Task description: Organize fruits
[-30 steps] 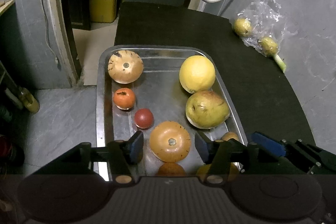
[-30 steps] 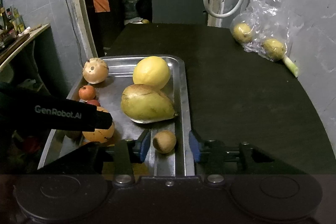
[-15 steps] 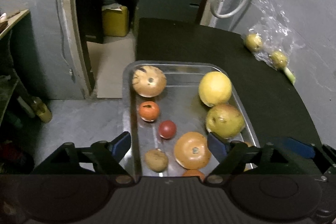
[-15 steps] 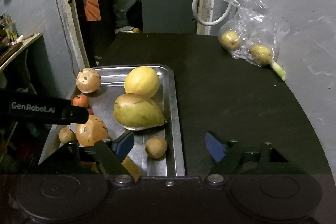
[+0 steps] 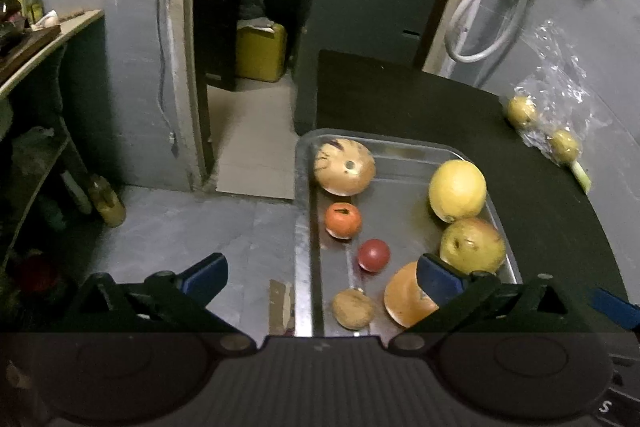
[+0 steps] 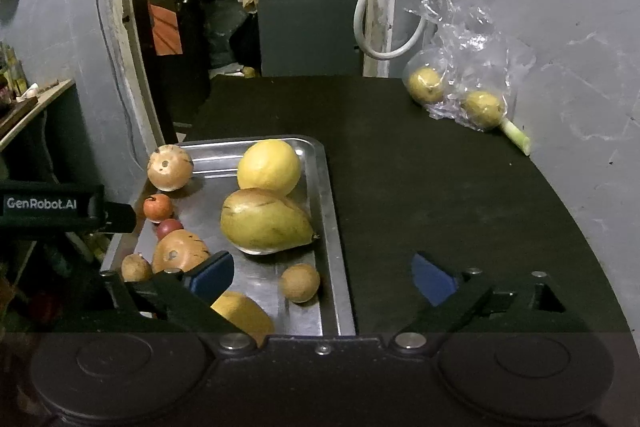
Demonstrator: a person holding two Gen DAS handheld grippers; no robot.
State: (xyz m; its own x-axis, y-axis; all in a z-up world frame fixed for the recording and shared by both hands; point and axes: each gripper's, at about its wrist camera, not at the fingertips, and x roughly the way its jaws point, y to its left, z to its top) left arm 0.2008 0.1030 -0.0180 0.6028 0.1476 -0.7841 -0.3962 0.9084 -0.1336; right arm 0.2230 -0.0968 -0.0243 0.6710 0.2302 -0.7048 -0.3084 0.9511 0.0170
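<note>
Fingers of the left gripper (image 5: 322, 273) and the right gripper (image 6: 322, 273) are both spread wide and hold nothing. Fruits such as the big pear (image 6: 266, 223) and yellow citrus (image 6: 269, 167) lie in the metal tray (image 6: 334, 227) on the dark desk (image 6: 440, 187).

Left gripper (image 5: 322, 277), right gripper (image 6: 322, 277): jaws wide apart.

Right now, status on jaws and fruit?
Both grippers, left and right, open, empty. Fruit in tray. Two more bagged by wall. Nothing blocking.
</note>
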